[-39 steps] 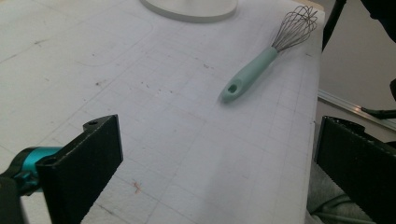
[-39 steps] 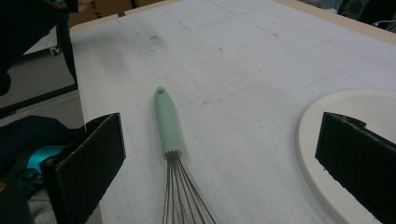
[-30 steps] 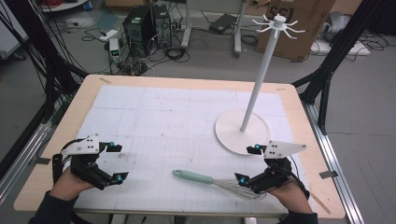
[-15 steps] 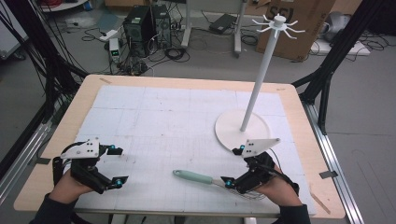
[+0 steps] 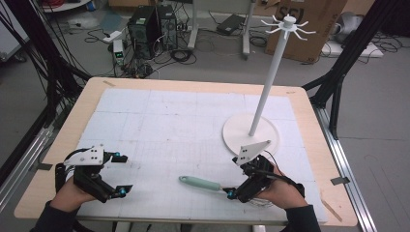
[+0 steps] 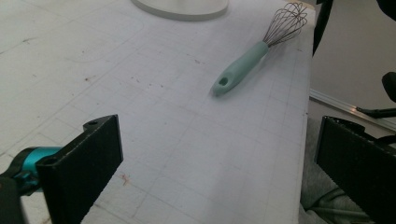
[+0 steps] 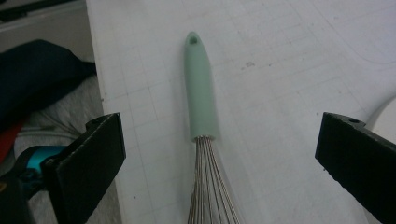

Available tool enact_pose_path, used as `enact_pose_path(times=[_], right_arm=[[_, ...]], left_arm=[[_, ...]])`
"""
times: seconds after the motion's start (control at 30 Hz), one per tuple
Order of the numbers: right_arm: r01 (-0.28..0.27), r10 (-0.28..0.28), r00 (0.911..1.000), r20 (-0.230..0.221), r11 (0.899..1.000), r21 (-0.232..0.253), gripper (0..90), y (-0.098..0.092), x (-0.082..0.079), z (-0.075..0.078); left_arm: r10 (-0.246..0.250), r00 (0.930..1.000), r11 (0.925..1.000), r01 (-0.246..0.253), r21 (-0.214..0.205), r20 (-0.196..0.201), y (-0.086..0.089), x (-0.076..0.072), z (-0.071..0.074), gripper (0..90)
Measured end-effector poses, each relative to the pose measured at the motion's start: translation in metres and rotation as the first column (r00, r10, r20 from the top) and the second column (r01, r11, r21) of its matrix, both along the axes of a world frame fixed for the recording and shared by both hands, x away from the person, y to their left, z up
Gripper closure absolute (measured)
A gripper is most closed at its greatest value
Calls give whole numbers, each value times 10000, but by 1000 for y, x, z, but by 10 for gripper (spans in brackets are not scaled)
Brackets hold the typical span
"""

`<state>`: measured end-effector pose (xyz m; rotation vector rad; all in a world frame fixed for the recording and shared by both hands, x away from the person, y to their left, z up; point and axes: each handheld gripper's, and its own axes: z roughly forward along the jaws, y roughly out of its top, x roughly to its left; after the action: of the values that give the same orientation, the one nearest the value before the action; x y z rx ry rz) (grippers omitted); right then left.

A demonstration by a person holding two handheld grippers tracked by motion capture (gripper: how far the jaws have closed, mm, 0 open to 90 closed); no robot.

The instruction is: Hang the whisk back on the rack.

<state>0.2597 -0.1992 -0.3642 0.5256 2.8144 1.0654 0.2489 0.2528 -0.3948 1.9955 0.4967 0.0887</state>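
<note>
The cardboard box [image 5: 309, 29] behind the desk [image 5: 193, 87] bears dark letters, unreadable. A mint-handled whisk [image 5: 200, 183] lies near the desk's front edge, between the spread jaws of the right tool [image 5: 235, 180], ungripped. The left tool [image 5: 120, 175] is released, with bare mat ahead.

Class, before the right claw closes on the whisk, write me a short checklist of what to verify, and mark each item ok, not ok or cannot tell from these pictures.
1. Right claw open wide enough for the whisk: ok, its jaws stand far apart on either side.
2. Whisk centred between the jaws: ok, in the right gripper view the wires and the handle's end run up the middle.
3. Whisk lying flat on the table: ok.
4. Left claw out of the way: ok, open and well to the side.
5. Stand apart from the whisk: ok.
6. Jaws low enough to grip: cannot tell.
</note>
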Motion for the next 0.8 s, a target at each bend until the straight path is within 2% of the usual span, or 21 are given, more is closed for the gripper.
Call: enact_pose_path(times=[0.17, 0.4, 0.5, 0.6, 0.8], right_arm=[[11, -20, 9999, -162, 9985, -554, 7, 3, -1, 1], [-53, 1, 9993, -381, 9905, -1373, 7, 18, 0, 2], [-113, 18, 9987, -507, 9822, -1877, 8, 27, 1, 0], [-122, -4, 9987, -510, 9694, -2451, 11, 36, 2, -3], [-504, 289, 9968, -751, 9519, -3024, 12, 53, 4, -10]], left_arm=[[60, 10000, 10000, -59, 52, -68, -1, 0, -2, 17], [43, 9999, 9999, -41, 114, -116, -2, 0, -3, 17], [33, 9997, 10000, -32, 71, -222, -2, 0, -6, 17], [66, 9996, 9998, -61, 177, -283, -2, 2, -9, 17], [21, 9997, 9999, -18, 100, -252, -1, 1, -8, 17]])
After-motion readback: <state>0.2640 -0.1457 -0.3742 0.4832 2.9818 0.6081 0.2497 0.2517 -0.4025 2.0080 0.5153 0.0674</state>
